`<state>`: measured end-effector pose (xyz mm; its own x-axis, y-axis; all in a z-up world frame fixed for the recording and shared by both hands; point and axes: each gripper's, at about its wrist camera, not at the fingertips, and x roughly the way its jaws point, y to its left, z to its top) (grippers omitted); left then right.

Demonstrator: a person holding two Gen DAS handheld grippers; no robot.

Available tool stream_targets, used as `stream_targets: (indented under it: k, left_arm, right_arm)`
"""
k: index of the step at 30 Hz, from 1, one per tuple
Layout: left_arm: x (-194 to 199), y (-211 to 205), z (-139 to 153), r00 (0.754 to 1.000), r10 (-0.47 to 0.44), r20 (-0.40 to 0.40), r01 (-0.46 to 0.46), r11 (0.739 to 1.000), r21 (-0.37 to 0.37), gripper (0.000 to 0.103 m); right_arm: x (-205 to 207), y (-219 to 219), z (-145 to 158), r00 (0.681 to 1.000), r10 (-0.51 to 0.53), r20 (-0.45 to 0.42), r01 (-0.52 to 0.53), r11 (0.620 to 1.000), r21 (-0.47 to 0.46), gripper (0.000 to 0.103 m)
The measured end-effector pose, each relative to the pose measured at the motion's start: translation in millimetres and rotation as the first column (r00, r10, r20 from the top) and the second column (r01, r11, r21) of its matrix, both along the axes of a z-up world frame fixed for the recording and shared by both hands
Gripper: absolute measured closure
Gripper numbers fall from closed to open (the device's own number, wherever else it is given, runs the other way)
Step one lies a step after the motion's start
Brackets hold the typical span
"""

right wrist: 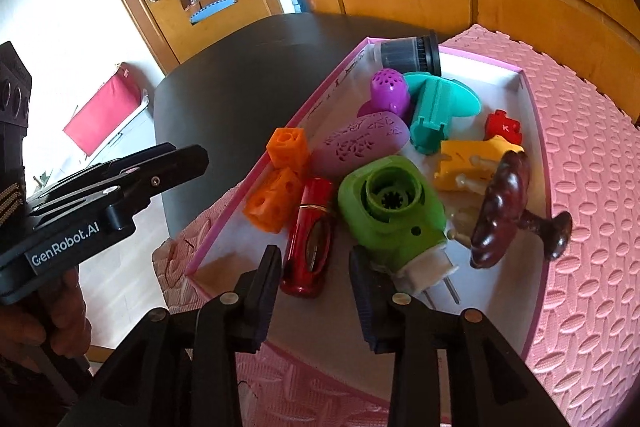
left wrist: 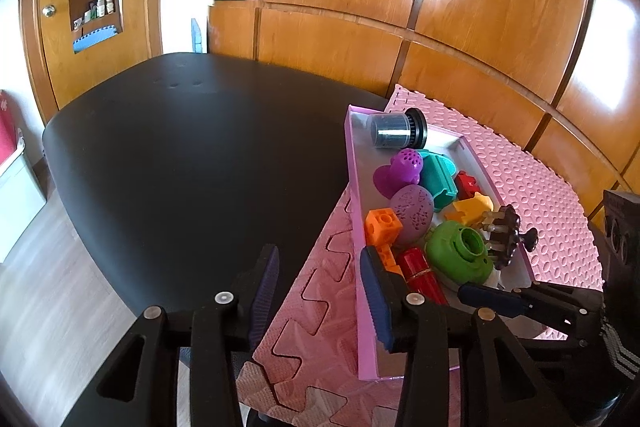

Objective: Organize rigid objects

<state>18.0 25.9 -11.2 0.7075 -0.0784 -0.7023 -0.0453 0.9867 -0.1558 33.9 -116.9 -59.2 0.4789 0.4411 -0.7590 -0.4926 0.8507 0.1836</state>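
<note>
I saw the black table (left wrist: 180,155) with the pink foam mat (left wrist: 532,179) at its 3 o'clock edge, and on the mat the pink-rimmed tray (right wrist: 538,187) crowded with toys. My right gripper (right wrist: 316,291) hung spread wide and empty over the tray's near end. The red cylinder (right wrist: 310,239) lay between its fingers, long axis running roughly 12 to 6 o'clock, with the green block (right wrist: 390,211) at 1 o'clock. My left gripper (left wrist: 320,295) also stood agape, holding nothing, at the tray's left rim.
</note>
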Motion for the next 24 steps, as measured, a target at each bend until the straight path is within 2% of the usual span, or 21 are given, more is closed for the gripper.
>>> stream_targets:
  k: [14,20,24]
  left_arm:
    - [-7,-17,10,0.999,-0.038,0.028,0.038,0.999,0.024,0.055]
    - [-10,-24,12,0.998,-0.054,0.036,0.053,0.998,0.035,0.048]
    - [-13,-29,16,0.997,-0.064,0.046,0.062,0.997,0.049,0.036]
  right_arm:
    - [-26,-25,17,0.991,-0.104,0.082,0.102,0.994,0.032,0.067]
    - [-36,-37,24,0.971,-0.195,0.14,0.191,0.981,0.043,0.067]
    - [-41,-43,31,0.945,-0.265,0.19,0.264,0.964,0.032,0.066]
